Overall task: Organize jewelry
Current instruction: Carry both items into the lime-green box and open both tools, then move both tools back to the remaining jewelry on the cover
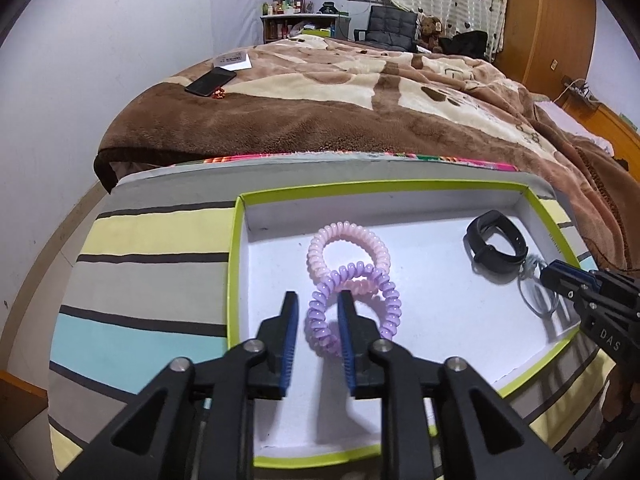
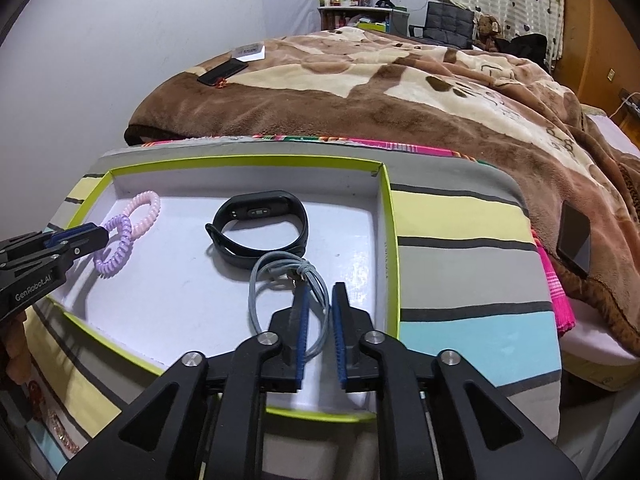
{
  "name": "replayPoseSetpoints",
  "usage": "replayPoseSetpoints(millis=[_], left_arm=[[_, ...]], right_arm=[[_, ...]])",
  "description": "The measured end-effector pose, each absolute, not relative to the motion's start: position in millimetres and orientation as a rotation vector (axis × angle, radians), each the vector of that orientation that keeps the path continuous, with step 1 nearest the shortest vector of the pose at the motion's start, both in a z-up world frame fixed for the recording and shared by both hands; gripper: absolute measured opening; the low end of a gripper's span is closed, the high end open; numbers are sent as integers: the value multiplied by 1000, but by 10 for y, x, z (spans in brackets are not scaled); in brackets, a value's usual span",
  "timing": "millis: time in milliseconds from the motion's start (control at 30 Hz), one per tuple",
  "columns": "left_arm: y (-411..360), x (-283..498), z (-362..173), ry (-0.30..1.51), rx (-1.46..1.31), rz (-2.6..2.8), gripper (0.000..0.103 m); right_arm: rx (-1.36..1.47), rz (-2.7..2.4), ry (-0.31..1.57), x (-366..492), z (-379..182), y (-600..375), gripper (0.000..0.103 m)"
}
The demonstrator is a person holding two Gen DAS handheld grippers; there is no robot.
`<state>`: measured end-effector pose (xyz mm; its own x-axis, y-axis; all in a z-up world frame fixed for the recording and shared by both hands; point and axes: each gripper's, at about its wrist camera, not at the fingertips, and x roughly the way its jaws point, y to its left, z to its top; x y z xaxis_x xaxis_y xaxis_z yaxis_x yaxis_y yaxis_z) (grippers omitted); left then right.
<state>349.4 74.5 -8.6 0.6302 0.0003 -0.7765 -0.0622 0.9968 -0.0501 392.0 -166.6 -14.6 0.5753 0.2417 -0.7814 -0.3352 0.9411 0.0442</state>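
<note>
Left gripper [image 1: 317, 300]: jaws apart, pointing down into the tray; a loop of the purple coil lies in the gap, and the pads do not press on it.
Purple coil hair tie [image 1: 352, 304]: on the tray floor between and just ahead of the left gripper's fingers, its far end overlapping the pink coil.
Pink coil hair tie [image 1: 348, 250]: just beyond the left gripper's tips, lying flat and touching the purple one.
Tray [image 1: 400, 190]: shallow white box with a lime-green rim, under both grippers, resting on a striped cushion [image 1: 152, 248].
Black wristband [image 2: 262, 226]: on the tray floor ahead and slightly left of the right gripper, standing on its edge as a closed loop, well apart from the hair ties.
Grey cable [image 2: 280, 280]: coiled loop just in front of the wristband, touching it; one side of the loop runs in between the right gripper's fingers.
Right gripper [image 2: 320, 294]: jaws apart with the cable strand between them, not clamped.
Blanket [image 2: 380, 92]: brown and cream, on the bed beyond the cushion, past both grippers.
Phone [image 2: 222, 72]: dark, lying on the blanket far ahead and to the left.
</note>
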Motion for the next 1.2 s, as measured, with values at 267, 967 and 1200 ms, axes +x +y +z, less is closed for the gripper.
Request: replayPoseSetpoints(millis=[267, 967, 1200], left_arm=[[759, 3290, 86, 844, -86, 38, 24], [495, 1766, 456, 638, -98, 9, 24], [394, 1304, 439, 607, -73, 6, 25]], right_arm=[[-80, 332, 867, 3748, -8, -1768, 25], [-23, 399, 660, 2131, 429, -2121, 25], [-29, 405, 641, 1664, 390, -2179, 26]])
